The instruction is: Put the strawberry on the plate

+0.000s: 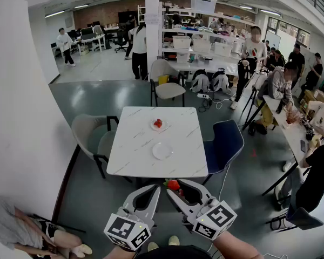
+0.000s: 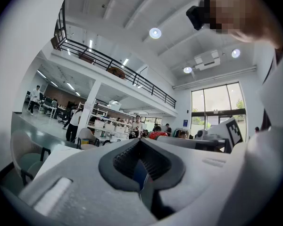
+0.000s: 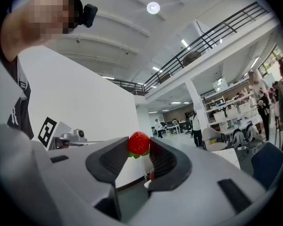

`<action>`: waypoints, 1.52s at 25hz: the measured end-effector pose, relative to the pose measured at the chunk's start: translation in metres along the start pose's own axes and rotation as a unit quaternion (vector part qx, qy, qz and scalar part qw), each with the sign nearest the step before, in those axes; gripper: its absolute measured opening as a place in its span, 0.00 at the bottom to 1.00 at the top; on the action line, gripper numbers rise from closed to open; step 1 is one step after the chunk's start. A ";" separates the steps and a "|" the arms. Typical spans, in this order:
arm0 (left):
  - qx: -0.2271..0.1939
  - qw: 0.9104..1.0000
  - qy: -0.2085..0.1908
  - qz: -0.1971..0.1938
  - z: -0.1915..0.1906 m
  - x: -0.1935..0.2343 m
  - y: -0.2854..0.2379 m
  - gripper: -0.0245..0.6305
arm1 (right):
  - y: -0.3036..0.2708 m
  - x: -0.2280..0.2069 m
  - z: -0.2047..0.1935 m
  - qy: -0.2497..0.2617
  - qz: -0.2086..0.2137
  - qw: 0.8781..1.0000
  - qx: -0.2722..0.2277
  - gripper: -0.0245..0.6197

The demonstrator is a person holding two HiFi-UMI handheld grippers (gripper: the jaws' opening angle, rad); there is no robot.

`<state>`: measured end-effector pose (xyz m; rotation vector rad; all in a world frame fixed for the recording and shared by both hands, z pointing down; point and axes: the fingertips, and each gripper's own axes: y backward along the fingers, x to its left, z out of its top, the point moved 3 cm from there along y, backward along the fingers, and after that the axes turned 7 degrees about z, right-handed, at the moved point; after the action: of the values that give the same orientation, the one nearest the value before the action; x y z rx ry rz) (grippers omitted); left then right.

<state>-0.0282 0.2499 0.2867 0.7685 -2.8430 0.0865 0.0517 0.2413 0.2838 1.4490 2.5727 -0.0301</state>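
The right gripper (image 3: 139, 148) pinches a red strawberry (image 3: 138, 143) at its jaw tips, while the left gripper (image 2: 140, 140) is closed on nothing.

Looks along the left tongs (image 2: 140, 140), pressed tip to tip, ribbed dark pads (image 2: 125, 159) bowing into an oval gap behind the tips. Catches, just right of those tips, the right tongs (image 2: 160, 137) with a marker cube (image 2: 232, 132) and a red strawberry (image 2: 158, 134) at their end. Takes in a white table (image 2: 56, 159) and a chair (image 2: 26, 164) low left, a railed balcony (image 2: 113, 62) above, and tall windows (image 2: 217, 105) at right.
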 end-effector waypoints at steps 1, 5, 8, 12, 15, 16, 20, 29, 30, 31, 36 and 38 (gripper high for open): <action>-0.001 1.000 0.000 0.000 0.001 0.000 0.000 0.05 | 0.000 0.000 0.001 0.001 0.000 1.000 0.000 0.26; -0.002 1.000 0.001 0.000 0.002 -0.001 0.000 0.05 | 0.001 0.001 0.001 0.003 0.001 1.000 0.000 0.26; -0.001 1.000 -0.001 0.000 0.000 -0.004 0.000 0.05 | 0.004 0.001 -0.001 0.002 0.000 1.000 0.000 0.26; -0.001 1.000 -0.003 0.003 -0.003 -0.005 0.000 0.05 | 0.007 -0.001 -0.003 0.001 -0.003 1.000 -0.002 0.26; 0.000 1.000 -0.004 0.003 -0.003 -0.007 -0.002 0.05 | 0.009 -0.002 -0.002 -0.001 -0.004 1.000 -0.001 0.26; 0.000 1.000 -0.005 0.003 -0.003 -0.007 -0.003 0.05 | 0.009 -0.003 -0.002 -0.003 -0.002 1.000 0.000 0.26; -0.001 1.000 -0.008 0.008 -0.003 -0.007 -0.004 0.05 | 0.010 -0.004 -0.003 -0.019 0.003 1.000 -0.002 0.26; 0.001 1.000 -0.011 0.019 -0.008 -0.003 -0.015 0.05 | 0.015 -0.024 -0.002 -0.031 -0.006 0.999 -0.011 0.26; 0.002 1.000 -0.011 0.022 -0.010 -0.002 -0.015 0.05 | 0.016 -0.025 -0.003 -0.032 -0.006 0.999 -0.011 0.26; 0.003 1.000 -0.010 0.025 -0.013 -0.002 -0.015 0.05 | 0.018 -0.028 -0.005 -0.035 -0.007 0.999 -0.010 0.26; -0.003 0.999 -0.021 0.041 -0.017 0.000 -0.029 0.05 | 0.024 -0.046 -0.008 -0.036 -0.001 0.999 -0.014 0.26; -0.002 0.999 -0.023 0.048 -0.017 -0.002 -0.036 0.05 | 0.026 -0.053 -0.007 -0.038 0.002 0.999 -0.014 0.26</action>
<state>-0.0059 0.2218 0.3036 0.6397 -2.9225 0.0778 0.0999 0.2106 0.3020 1.4159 2.5000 -0.0476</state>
